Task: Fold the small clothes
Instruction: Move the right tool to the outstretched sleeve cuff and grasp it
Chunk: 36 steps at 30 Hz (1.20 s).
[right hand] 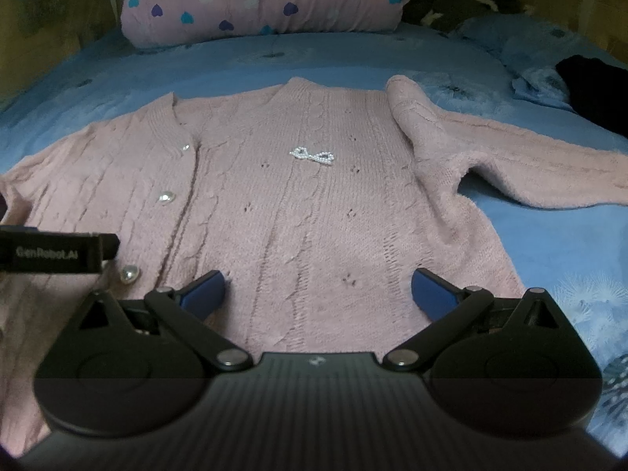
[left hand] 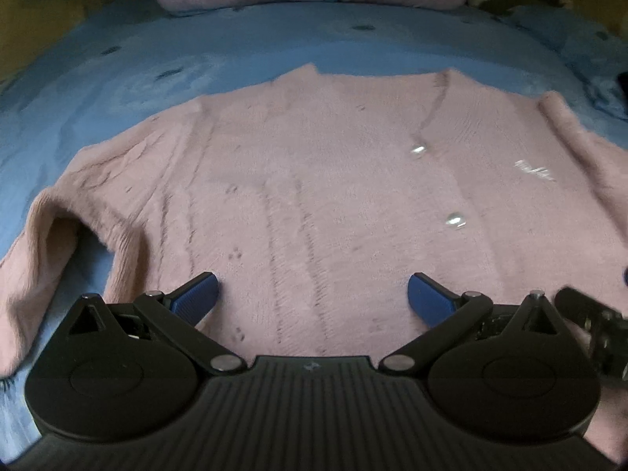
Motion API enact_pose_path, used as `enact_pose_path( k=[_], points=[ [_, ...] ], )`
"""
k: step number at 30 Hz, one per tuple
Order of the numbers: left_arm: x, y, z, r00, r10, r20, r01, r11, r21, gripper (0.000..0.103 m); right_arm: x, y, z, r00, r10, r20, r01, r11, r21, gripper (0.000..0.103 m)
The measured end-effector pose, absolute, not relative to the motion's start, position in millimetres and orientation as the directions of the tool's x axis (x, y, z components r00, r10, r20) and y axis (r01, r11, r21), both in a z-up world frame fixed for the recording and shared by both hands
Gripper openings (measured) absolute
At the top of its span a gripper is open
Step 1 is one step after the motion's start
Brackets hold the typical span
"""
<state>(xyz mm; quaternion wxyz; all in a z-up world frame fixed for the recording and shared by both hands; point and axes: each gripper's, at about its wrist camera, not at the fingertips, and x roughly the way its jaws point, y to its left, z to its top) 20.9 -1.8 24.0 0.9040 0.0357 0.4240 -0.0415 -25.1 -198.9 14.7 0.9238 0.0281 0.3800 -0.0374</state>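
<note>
- Blue bedding (right hand: 549,243) with a dandelion print covers the bed, and a pink heart-spotted bolster (right hand: 263,0) lies across its far end.
- Left tongs (left hand: 313,294): spread wide, holding nothing, hovering over the near hem on the left half of the garment.
- Right tongs (right hand: 318,289): also wide and empty, over the near hem on the right half; the left tool's black body shows at this view's left edge, so the two sit side by side.
- Pink cardigan (right hand: 298,204): spread flat, front up and buttoned, directly ahead of both tongs. Its long axis runs from the near hem to the far collar, and a pearl bow (right hand: 312,156) marks the right chest.
- Left sleeve (left hand: 47,259): bends down toward the near left, closest to the left tongs.
- Right sleeve (right hand: 530,172): stretches out to the right across the bedding, closest to the right tongs.
- Judgement: folding seems not yet begun. Each sleeve lies outward of its own tongs, so each side looks best reached by its nearer hand and folded inward across the body.
</note>
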Motion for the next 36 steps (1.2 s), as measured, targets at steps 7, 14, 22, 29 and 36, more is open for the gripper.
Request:
enact_pose_path(
  k=[7, 14, 22, 29, 36],
  points=[
    [12, -19, 55, 0.694, -0.089, -0.714, 0.196, 0.978, 0.068, 0.103, -16, -235, 51, 0.742, -0.119, -0.66, 0.185, 0.982, 0.032, 0.103],
    [30, -29, 50, 0.65, -0.15, -0.745, 0.207, 0.978, -0.016, 0.103, -2, -286, 65, 0.743, -0.248, -0.621, 0.323, 0.946, 0.009, 0.103],
    [56, -40, 25, 0.647, -0.111, -0.754, 0.196, 0.98, 0.024, 0.103, 18, -351, 40, 0.679, -0.354, -0.643, 0.48, 0.877, 0.023, 0.103],
    [63, -41, 12, 0.646, -0.118, -0.754, 0.188, 0.982, 0.008, 0.103, 26, -400, 29, 0.614, -0.478, -0.628, 0.613, 0.79, -0.003, 0.103],
    [60, -44, 8, 0.66, -0.105, -0.744, 0.179, 0.984, 0.02, 0.103, 34, -428, 10, 0.576, -0.464, -0.673, 0.659, 0.751, 0.046, 0.103]
  ],
)
